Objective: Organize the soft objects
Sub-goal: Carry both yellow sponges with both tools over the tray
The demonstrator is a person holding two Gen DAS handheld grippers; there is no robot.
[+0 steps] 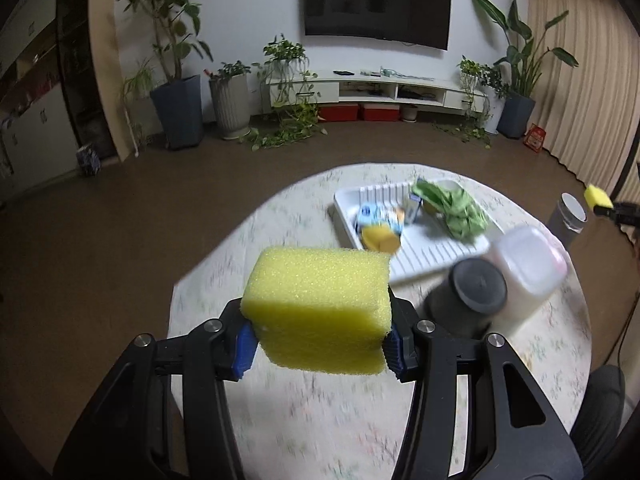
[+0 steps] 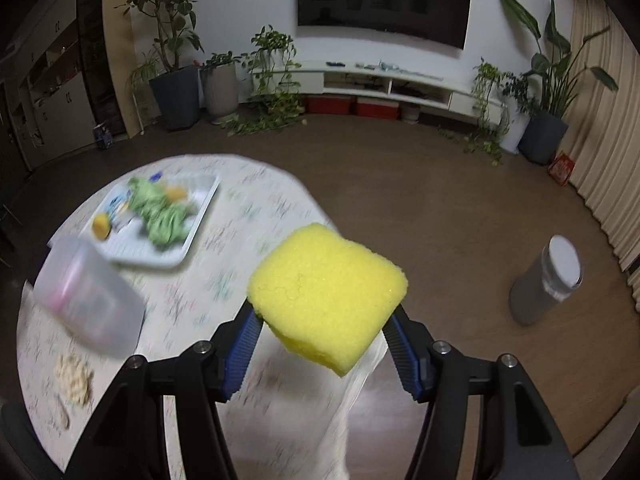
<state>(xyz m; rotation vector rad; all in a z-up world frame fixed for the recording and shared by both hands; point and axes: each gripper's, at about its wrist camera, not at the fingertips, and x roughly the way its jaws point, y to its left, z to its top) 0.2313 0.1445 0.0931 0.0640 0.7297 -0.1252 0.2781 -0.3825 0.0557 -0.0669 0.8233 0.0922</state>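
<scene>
My left gripper (image 1: pixel 320 342) is shut on a yellow sponge (image 1: pixel 320 306) and holds it above the round table (image 1: pixel 280 420). My right gripper (image 2: pixel 322 338) is shut on a second yellow sponge (image 2: pixel 326 294), held over the table's right edge; it also shows far right in the left wrist view (image 1: pixel 598 197). A white tray (image 1: pixel 424 254) on the table holds a green cloth (image 1: pixel 460 208), a small yellow piece (image 1: pixel 380 238) and a blue-white item (image 1: pixel 374 214). The tray also shows in the right wrist view (image 2: pixel 160 258), blurred.
A translucent plastic container (image 1: pixel 528 268) and a dark cup (image 1: pixel 470 294) lie beside the tray. A beige crumbly lump (image 2: pixel 74 376) sits on the table's near left. A grey bin (image 2: pixel 546 288) stands on the floor to the right. Plants and a TV cabinet line the far wall.
</scene>
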